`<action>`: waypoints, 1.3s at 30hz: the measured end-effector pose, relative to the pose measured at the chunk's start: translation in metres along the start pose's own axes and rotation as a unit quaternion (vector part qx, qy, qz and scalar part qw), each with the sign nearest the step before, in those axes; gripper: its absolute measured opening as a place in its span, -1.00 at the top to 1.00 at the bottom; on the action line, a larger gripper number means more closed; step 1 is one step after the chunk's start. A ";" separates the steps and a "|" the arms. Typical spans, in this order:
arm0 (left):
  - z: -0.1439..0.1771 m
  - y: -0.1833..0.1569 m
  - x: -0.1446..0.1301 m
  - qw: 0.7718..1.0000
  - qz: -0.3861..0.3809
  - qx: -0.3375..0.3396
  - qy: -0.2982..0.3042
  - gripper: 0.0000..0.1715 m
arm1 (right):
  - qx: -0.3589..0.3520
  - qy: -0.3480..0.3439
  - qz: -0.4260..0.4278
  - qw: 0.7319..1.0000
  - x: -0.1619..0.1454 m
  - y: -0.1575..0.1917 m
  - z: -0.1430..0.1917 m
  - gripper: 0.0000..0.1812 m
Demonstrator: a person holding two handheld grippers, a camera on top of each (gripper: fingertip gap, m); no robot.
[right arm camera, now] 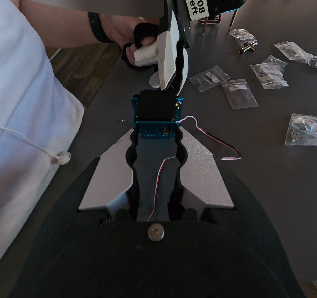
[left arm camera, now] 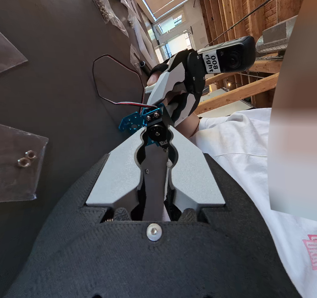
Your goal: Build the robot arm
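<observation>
A black servo sits in a blue metal bracket and is held just above the dark grey table. My right gripper is shut on the bracket's lower plate. My left gripper is shut on the servo around its round horn, with the bracket sticking out to the left. The left gripper also shows in the right wrist view, coming down onto the servo's far side. The right gripper also shows in the left wrist view. The servo's red, white and black wire trails over the table.
Several clear bags of screws and small parts lie on the right of the table, beside a brass cross-shaped tool. A loose nut lies left of the bracket. A bag with brass nuts lies nearby. A person in a white shirt is at the table edge. Less than 4 cm separates the two grippers' tips. The loose nut lies around 6 centimeters away from my right fingertips.
</observation>
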State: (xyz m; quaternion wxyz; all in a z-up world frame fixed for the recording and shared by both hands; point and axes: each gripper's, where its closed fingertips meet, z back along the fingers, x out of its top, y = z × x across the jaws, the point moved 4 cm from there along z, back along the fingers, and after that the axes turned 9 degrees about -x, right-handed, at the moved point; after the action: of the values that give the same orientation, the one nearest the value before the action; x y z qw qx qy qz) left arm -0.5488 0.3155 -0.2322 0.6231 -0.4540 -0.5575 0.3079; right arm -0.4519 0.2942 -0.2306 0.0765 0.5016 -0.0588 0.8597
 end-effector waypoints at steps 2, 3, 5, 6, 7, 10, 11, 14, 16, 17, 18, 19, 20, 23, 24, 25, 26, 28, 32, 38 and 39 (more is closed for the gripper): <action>0.000 0.000 0.000 1.000 0.001 0.002 -0.005 0.76 | -0.002 -0.001 0.002 1.000 0.000 0.000 0.000 0.51; -0.001 0.000 0.000 1.000 0.002 0.002 -0.008 0.76 | -0.002 -0.001 0.002 1.000 -0.001 0.000 0.001 0.51; -0.001 -0.001 -0.001 1.000 -0.003 0.005 -0.013 0.76 | -0.004 -0.002 0.004 1.000 -0.001 0.000 0.001 0.51; -0.001 -0.001 -0.001 1.000 -0.004 0.006 -0.015 0.76 | -0.004 -0.002 0.003 1.000 -0.001 0.000 0.001 0.51; -0.001 -0.001 -0.001 1.000 -0.002 0.005 -0.015 0.76 | -0.003 -0.003 0.004 1.000 -0.001 0.001 0.001 0.51; -0.001 -0.001 -0.001 1.000 0.002 0.003 -0.017 0.76 | -0.003 -0.003 0.006 1.000 -0.001 0.001 0.001 0.51; -0.001 -0.001 -0.001 1.000 0.002 0.003 -0.017 0.76 | -0.003 -0.003 0.007 1.000 -0.001 0.001 0.001 0.51; -0.001 -0.002 -0.001 1.000 0.004 -0.003 -0.025 0.75 | -0.002 -0.005 0.007 1.000 -0.002 0.001 0.001 0.51; 0.000 -0.001 0.000 0.999 0.003 0.000 -0.034 0.68 | -0.003 -0.005 0.007 1.000 -0.002 0.001 0.002 0.51; 0.000 -0.001 0.000 0.999 0.003 0.003 -0.037 0.66 | -0.003 -0.005 0.008 1.000 -0.002 0.001 0.002 0.51; 0.001 -0.001 0.000 0.999 0.002 0.007 -0.040 0.65 | -0.003 -0.006 0.007 1.000 -0.003 0.001 0.002 0.51; 0.003 0.000 0.000 0.999 -0.001 0.014 -0.041 0.64 | -0.003 -0.006 0.007 1.000 -0.003 0.001 0.002 0.51; 0.005 0.001 -0.001 0.999 -0.004 0.025 -0.043 0.62 | -0.003 -0.007 0.007 1.000 -0.003 0.001 0.002 0.51; 0.013 -0.002 -0.004 0.997 -0.028 0.054 -0.048 0.61 | -0.003 -0.007 0.008 1.000 -0.003 0.001 0.002 0.51; 0.016 -0.003 -0.008 0.996 -0.036 0.065 -0.046 0.61 | -0.003 -0.007 0.008 1.000 -0.003 0.001 0.002 0.51; 0.017 -0.004 -0.012 0.996 -0.043 0.072 -0.041 0.63 | -0.002 -0.008 0.008 1.000 -0.003 0.001 0.002 0.51; 0.017 -0.007 -0.016 0.995 -0.049 0.073 -0.036 0.66 | -0.002 -0.008 0.007 1.000 -0.003 0.001 0.002 0.51; 0.015 -0.010 -0.022 0.995 -0.056 0.076 -0.038 0.69 | -0.001 -0.008 0.007 1.000 -0.003 0.001 0.002 0.51; 0.005 -0.013 -0.029 0.993 -0.067 0.094 -0.028 0.79 | -0.003 -0.007 0.009 1.000 -0.001 0.001 0.001 0.51; -0.006 -0.015 -0.030 0.992 -0.072 0.100 -0.016 0.80 | -0.006 -0.005 0.012 1.000 -0.002 0.002 0.001 0.51; -0.006 -0.015 -0.030 0.993 -0.070 0.097 -0.018 0.80 | -0.007 -0.005 0.011 1.000 -0.002 0.002 0.001 0.51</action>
State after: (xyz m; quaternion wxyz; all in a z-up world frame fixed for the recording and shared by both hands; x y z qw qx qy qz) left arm -0.5507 0.2815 -0.2309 0.6741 -0.3450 -0.5668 0.3245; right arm -0.4506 0.2918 -0.2317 0.0699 0.5050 -0.0705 0.8574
